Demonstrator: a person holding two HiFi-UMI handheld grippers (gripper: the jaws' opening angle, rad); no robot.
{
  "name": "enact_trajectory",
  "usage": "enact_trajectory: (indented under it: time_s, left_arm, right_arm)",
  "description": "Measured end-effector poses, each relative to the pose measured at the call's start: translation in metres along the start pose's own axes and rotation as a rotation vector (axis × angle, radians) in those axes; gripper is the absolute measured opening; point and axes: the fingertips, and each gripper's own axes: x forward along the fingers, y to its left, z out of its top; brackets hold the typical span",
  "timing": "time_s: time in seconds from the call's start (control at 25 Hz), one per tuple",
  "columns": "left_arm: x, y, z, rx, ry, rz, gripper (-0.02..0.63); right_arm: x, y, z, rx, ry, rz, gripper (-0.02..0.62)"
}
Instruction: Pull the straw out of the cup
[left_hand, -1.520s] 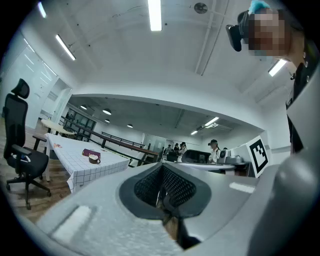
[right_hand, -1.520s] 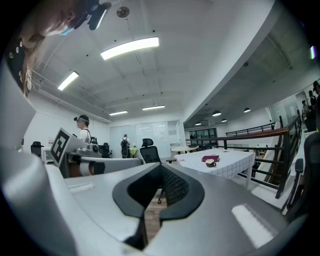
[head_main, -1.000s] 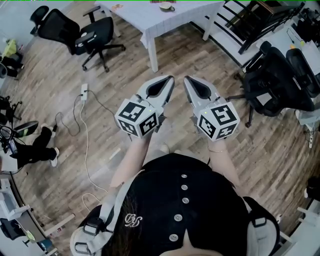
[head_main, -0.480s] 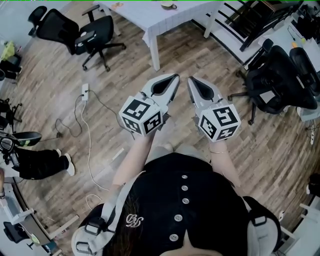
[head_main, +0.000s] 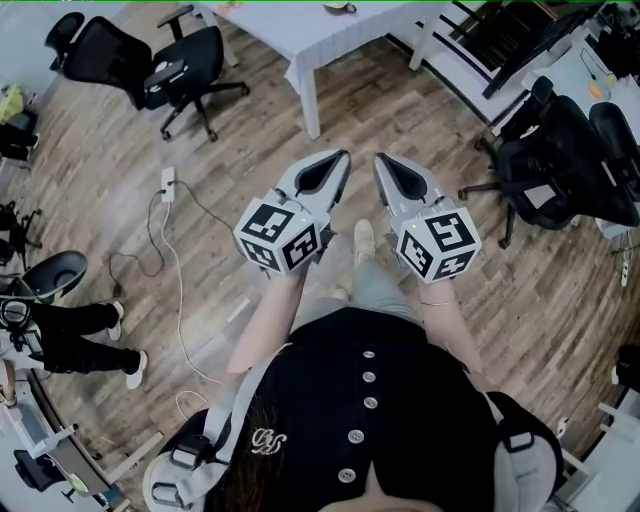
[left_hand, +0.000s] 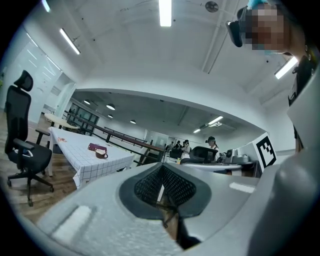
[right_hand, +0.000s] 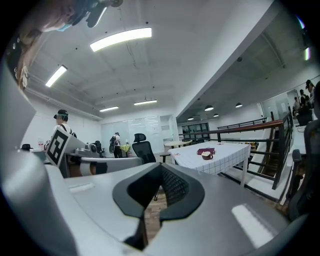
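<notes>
A small cup stands on a white table at the far top edge of the head view. It is brown with a pale inside, and no straw can be made out at this distance. The cup appears left of centre in the left gripper view, and the cup appears right of centre in the right gripper view. My left gripper and right gripper are held side by side over the wooden floor, well short of the table. Both are shut and hold nothing.
A maroon flat item lies beside the cup. Black office chairs stand at the left and right of the path. A power strip with a cable lies on the floor. Someone's legs show at the left edge. My foot is stepped forward.
The floor and chairs have shifted in the head view while both grippers stay side by side. My foot has come into view between my arms. The legs at the left have moved.
</notes>
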Motion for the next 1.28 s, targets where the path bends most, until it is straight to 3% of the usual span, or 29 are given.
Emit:
enact_trajectory:
  time_s: [0.36,0.64,1.0,1.28]
  left_arm:
    - [0.077,0.059,0.021,0.029,-0.033,-0.004,-0.003]
    - [0.148,0.113,0.048,0.052,-0.027,0.041,-0.003]
    - [0.235,0.164,0.057,0.02,-0.045,0.053,-0.003]
    - [0.268,0.19,0.062,-0.005,-0.049,0.067,-0.003]
  right_arm:
    - [0.074,-0.062,0.022,-0.01,-0.043,0.06,0.0]
    - [0.139,-0.127,0.048,-0.004,-0.037,0.092,0.0]
    - [0.2,-0.199,0.064,-0.027,-0.033,0.118,0.0]
    - [0.223,-0.236,0.072,-0.03,-0.025,0.114,0.0]
